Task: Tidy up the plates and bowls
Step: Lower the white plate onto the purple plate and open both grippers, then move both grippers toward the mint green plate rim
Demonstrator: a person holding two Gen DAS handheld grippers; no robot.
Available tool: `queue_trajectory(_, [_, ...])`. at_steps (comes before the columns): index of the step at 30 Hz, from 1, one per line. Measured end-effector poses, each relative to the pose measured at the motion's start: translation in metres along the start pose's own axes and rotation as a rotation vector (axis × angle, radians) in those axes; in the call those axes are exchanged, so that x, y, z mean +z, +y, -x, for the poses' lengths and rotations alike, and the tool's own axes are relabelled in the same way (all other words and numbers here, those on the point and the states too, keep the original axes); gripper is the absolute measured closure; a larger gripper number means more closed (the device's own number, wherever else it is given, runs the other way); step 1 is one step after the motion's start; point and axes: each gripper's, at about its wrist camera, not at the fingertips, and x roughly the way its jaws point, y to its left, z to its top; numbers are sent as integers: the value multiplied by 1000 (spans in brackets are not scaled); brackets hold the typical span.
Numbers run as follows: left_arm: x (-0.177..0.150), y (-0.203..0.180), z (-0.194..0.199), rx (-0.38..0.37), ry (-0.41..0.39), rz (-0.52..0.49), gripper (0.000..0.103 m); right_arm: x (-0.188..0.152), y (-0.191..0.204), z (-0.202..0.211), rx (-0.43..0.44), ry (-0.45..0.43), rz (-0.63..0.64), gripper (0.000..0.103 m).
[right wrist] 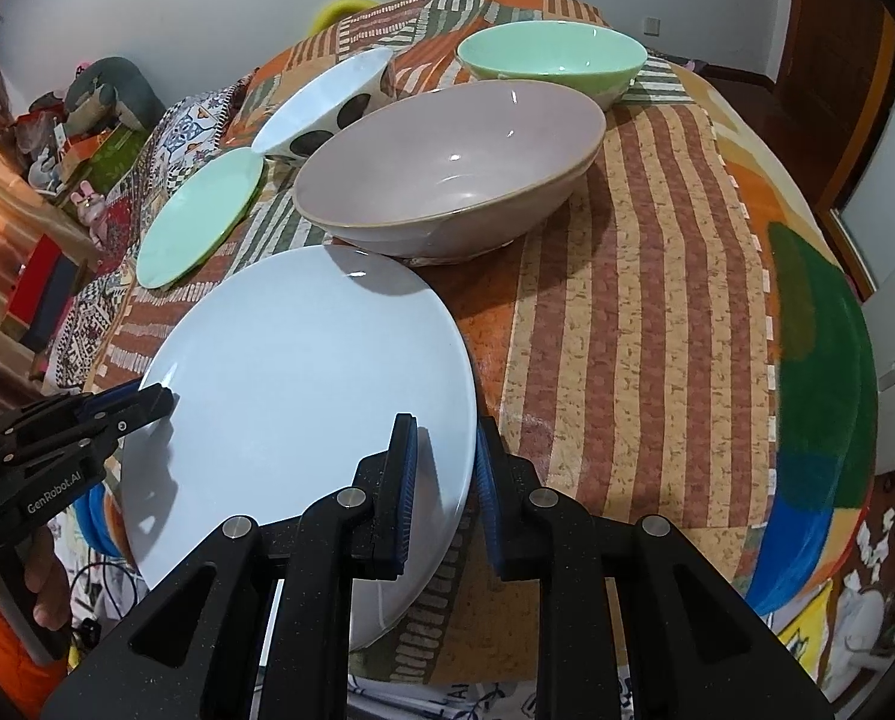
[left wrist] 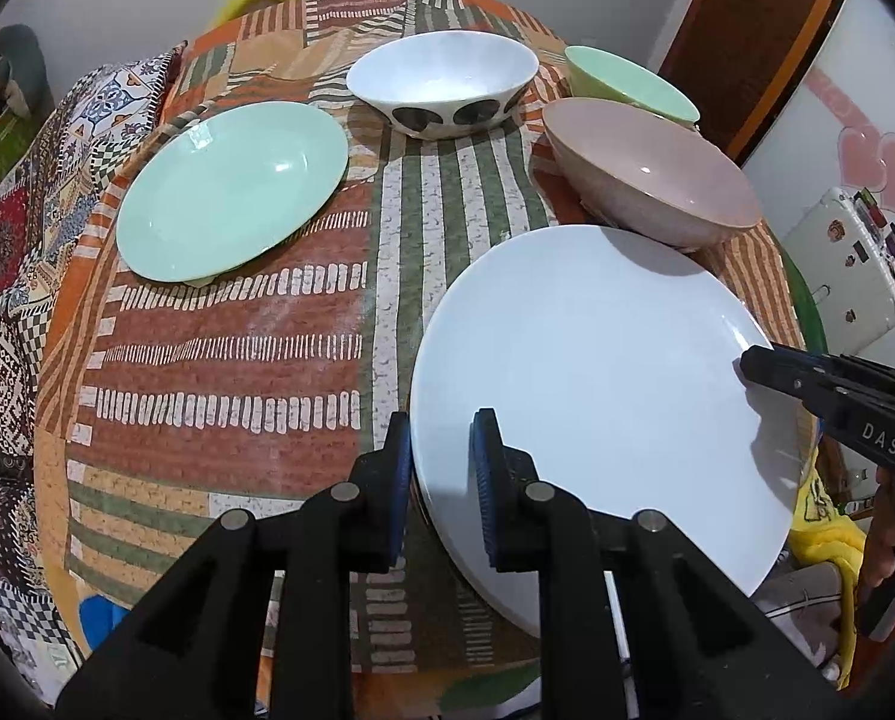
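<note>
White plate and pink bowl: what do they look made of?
White plate: looks like glazed ceramic or opal glass, smooth and glossy; it carries soft reflections and crisp gripper shadows. Melamine can't be ruled out.

Pink bowl: probably glazed stoneware; there are sharp specular spots inside, and a thin tan line along the rim looks like bare or thinner glaze.

We cannot see the white plate's (left wrist: 597, 372) near rim behind the fingers (left wrist: 396, 480), nor the green bowl's (left wrist: 627, 84) base behind the pink bowl (left wrist: 651, 180).
</note>
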Motion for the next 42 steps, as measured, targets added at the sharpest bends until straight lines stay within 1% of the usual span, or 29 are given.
queue_trajectory(4, [2, 1, -3, 1, 0, 5, 83, 0, 3, -1, -15, -5, 19, 84])
queue_trajectory(6, [2, 1, -4, 5, 0, 3, 81, -1, 5, -1, -22, -8, 30, 83])
queue_trajectory(8, [2, 0, -5, -2, 2, 5, 78, -2, 4, -1, -11, -9, 29, 81])
queue_trajectory(11, [2, 0, -5, -1, 0, 1, 77, -2, 2, -1, -3, -10, 21, 81])
queue_trajectory(16, [3, 3, -4, -22, 2, 21, 77, -1, 2, 3, -9, -13, 31, 81])
queue_trajectory(18, [3, 3, -4, -21, 2, 20, 77, 0, 3, 10, -4, -30, 39, 78])
queue_trajectory(20, [3, 2, -5, -18, 1, 18, 77, 1, 3, 17, -3, -53, 47, 71])
queue_trajectory(23, [3, 3, -2, -21, -4, 25, 77, 2, 5, 26, -5, -75, 61, 70])
queue_trajectory(27, [5, 8, 9, -1, -35, 35, 77, 5, 8, 33, -5, -95, 75, 70])
queue_trajectory(31, [8, 19, 30, 2, -87, 62, 77, 13, 22, 41, 7, -125, 103, 69])
queue_trajectory(32, [8, 22, 34, 6, -99, 67, 74, 15, 26, 43, 13, -135, 114, 69])
queue_trajectory(36, [11, 35, 60, 29, -172, 90, 71, 25, 44, 51, 31, -180, 157, 69])
queue_trajectory(37, [11, 39, 66, 37, -191, 93, 67, 29, 50, 53, 38, -194, 169, 69])
queue_trajectory(38, [12, 42, 72, 46, -209, 95, 63, 31, 55, 54, 43, -204, 177, 66])
queue_trajectory(40, [14, 49, 83, 74, -246, 98, 59, 38, 65, 56, 50, -231, 191, 60])
queue_trajectory(42, [17, 57, 91, 102, -272, 101, 58, 44, 76, 56, 54, -246, 212, 59])
